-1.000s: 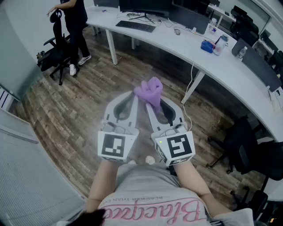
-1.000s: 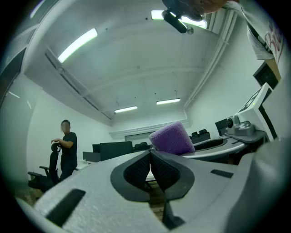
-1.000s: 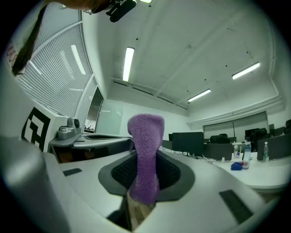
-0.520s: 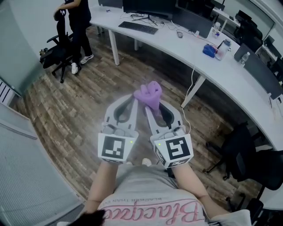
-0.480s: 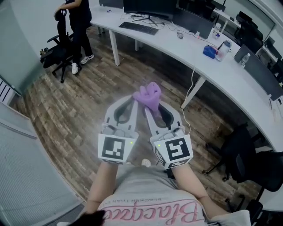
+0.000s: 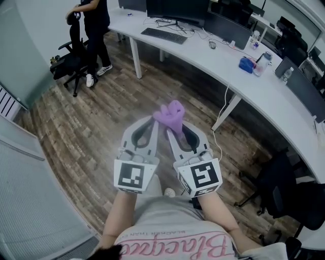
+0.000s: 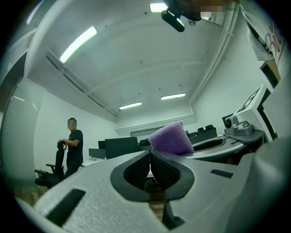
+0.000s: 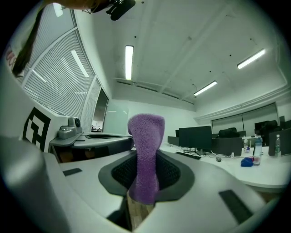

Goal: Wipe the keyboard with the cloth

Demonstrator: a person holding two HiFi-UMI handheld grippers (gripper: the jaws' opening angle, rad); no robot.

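Left gripper [image 6: 155, 121] and right gripper [image 6: 170, 128] are held side by side in front of my chest; the bodies run nearly parallel and the tips converge.

Left gripper: jaws fully closed, pad against pad; nothing sits between them.

Right gripper: jaws closed on the purple cloth [image 6: 170, 114]; the pads pinch it near its lower part. A short end hangs below the pads; the larger part stands upright past the fingertips as a rounded bunch. In the head view the bunch leans over the tip of my left gripper; in the left gripper view it shows just beyond those closed jaws, on their right side; I cannot tell whether it touches them.

Below both grippers lies a wood-plank floor [image 6: 86, 122].

Beyond the floor runs a long curved white desk [image 6: 223, 66]; the keyboard [image 6: 164, 35] lies flat on it in front of a dark monitor [image 6: 177, 9], well apart from the cloth; a blue object [image 6: 246, 64] sits further along the desk to the right.

At the far left end of the desk a person [image 6: 96, 28] stands with a hand on an office chair [image 6: 71, 53].
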